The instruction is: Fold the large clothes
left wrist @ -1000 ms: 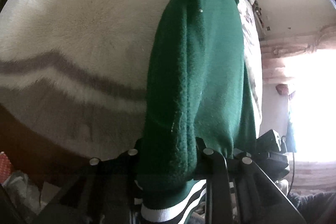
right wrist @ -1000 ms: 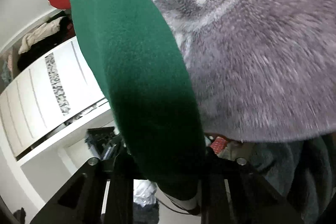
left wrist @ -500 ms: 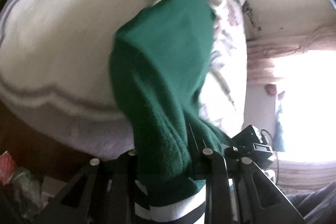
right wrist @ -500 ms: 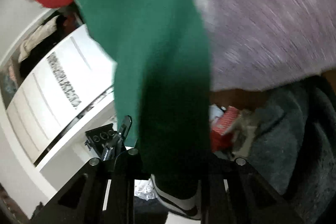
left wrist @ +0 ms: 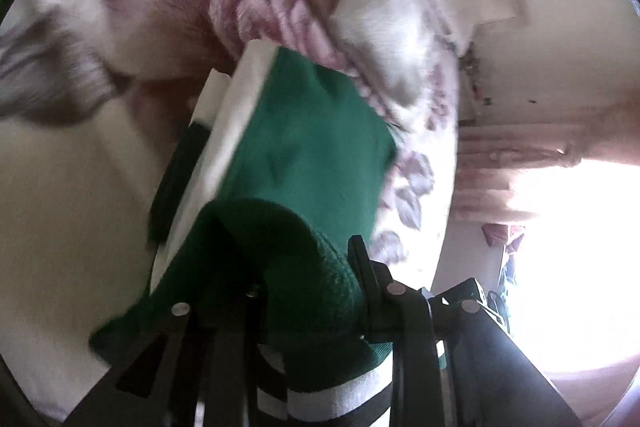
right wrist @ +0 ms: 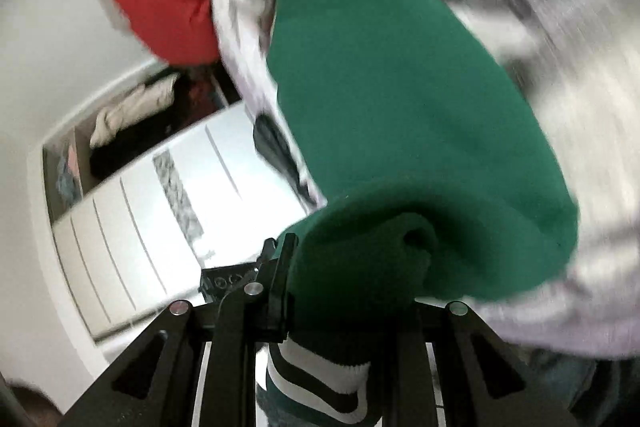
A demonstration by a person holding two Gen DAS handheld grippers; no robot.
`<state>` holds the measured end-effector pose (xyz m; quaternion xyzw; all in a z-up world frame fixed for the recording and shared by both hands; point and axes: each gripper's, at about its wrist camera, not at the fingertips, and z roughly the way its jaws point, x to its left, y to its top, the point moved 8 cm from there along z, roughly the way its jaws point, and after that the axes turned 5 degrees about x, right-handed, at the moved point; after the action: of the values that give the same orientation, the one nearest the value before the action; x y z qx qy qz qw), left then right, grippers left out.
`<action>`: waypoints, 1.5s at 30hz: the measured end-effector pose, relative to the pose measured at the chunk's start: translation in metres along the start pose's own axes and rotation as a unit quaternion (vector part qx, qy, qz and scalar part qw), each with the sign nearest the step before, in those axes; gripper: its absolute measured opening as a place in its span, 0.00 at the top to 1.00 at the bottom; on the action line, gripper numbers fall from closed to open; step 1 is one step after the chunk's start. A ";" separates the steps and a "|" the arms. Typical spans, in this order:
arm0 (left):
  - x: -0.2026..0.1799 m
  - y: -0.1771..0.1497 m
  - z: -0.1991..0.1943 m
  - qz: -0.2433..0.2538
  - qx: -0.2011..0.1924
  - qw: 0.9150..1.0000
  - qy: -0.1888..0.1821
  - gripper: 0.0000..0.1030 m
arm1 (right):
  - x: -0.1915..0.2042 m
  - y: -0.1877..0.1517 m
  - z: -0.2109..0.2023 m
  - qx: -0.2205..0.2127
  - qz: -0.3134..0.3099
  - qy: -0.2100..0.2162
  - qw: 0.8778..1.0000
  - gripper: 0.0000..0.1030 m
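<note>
Now both hand-held grippers, left (left wrist: pixel 304 283) and right (right wrist: pixel 352 267), pinching green garment (right wrist: pixel 400 87)

The green fleece garment (left wrist: pixel 316 147) fills the centre of the left wrist view, its thick fabric bunched into a rounded fold at lower centre, with a broad white band running along its left edge toward the upper middle and a ribbed hem striped dark and white at the bottom centre. In the right wrist view the same garment (right wrist: pixel 392 99) stretches from the upper centre to the lower centre, rolled over on itself at the bottom, with what seems, through the blur, a striped cuff below.
</note>
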<state>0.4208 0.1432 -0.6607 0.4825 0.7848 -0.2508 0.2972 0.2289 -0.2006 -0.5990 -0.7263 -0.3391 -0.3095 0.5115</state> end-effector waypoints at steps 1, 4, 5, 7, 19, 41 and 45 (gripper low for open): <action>0.011 0.011 0.006 -0.016 0.019 1.000 0.003 0.75 | -0.001 0.022 0.005 -0.003 0.014 -0.002 1.000 0.75; 0.022 0.040 0.028 -0.069 0.080 0.994 -0.028 0.69 | -0.009 0.078 0.013 0.001 0.067 0.002 0.998 0.65; 0.020 0.043 0.026 -0.077 0.091 0.992 -0.042 0.66 | -0.011 0.090 0.013 0.002 0.089 0.022 0.996 0.62; 0.015 0.045 0.017 -0.084 0.102 0.988 -0.085 0.54 | -0.003 0.099 0.008 0.004 0.099 0.054 0.994 0.43; -0.006 0.038 -0.021 0.141 0.007 0.988 0.064 0.35 | 0.038 0.120 -0.068 -0.096 -0.132 -0.171 0.972 0.25; -0.037 0.111 -0.012 0.129 -0.090 0.979 0.127 0.85 | 0.135 0.140 -0.044 -0.137 -0.302 -0.254 0.908 0.86; 0.035 0.136 0.044 0.045 -0.011 0.988 0.146 0.81 | 0.118 0.203 -0.008 -0.110 -0.279 -0.312 0.902 0.86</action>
<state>0.5420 0.1899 -0.7306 0.5457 0.7999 -0.1555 0.1955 0.4607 -0.2379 -0.6106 -0.7133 -0.6336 -0.2324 0.1889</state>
